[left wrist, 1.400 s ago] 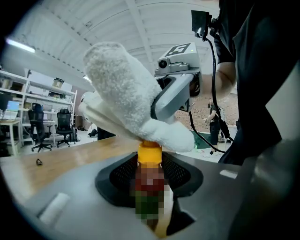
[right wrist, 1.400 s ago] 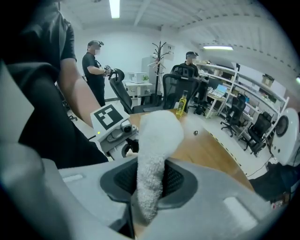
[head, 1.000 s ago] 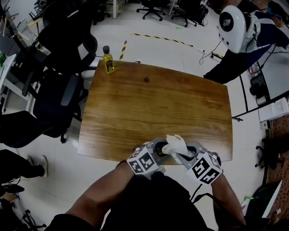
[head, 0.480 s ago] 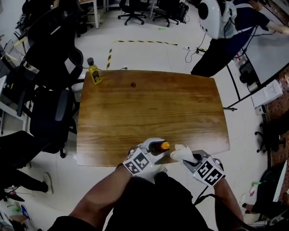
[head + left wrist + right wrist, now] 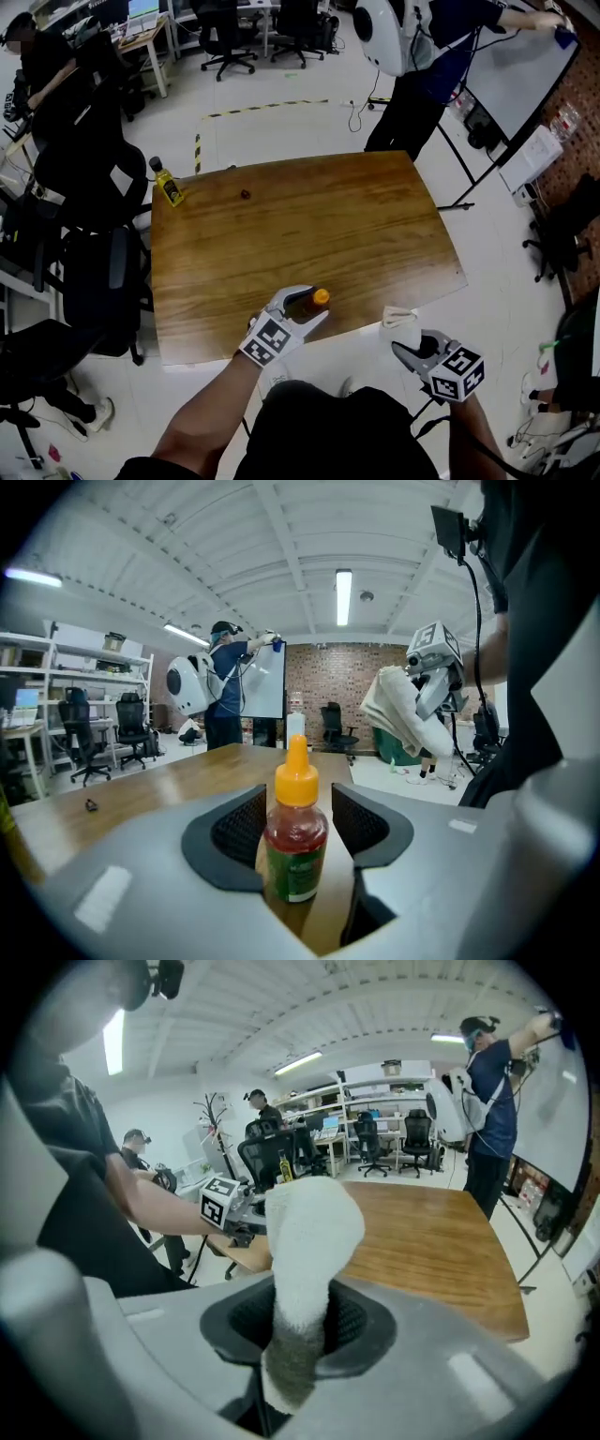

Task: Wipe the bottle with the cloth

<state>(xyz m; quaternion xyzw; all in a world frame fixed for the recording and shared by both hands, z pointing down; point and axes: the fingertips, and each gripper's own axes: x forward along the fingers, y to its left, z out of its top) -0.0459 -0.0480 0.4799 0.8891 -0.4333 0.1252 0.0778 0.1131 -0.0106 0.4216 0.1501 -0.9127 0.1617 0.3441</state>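
Head view: table wood bare across middle and right; chairs crowd its left edge, yellow bottle on far left corner. Orange-capped bottle stands upright at near edge between left gripper jaws, just opened, pads off it. Right gripper off near right corner, clamped on cloth, apart from that bottle.

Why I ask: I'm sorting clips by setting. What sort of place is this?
Probably an open office or lab workroom. Wheeled office chairs stand near desks, a large whiteboard stands at one side, and striped tape marks the floor.
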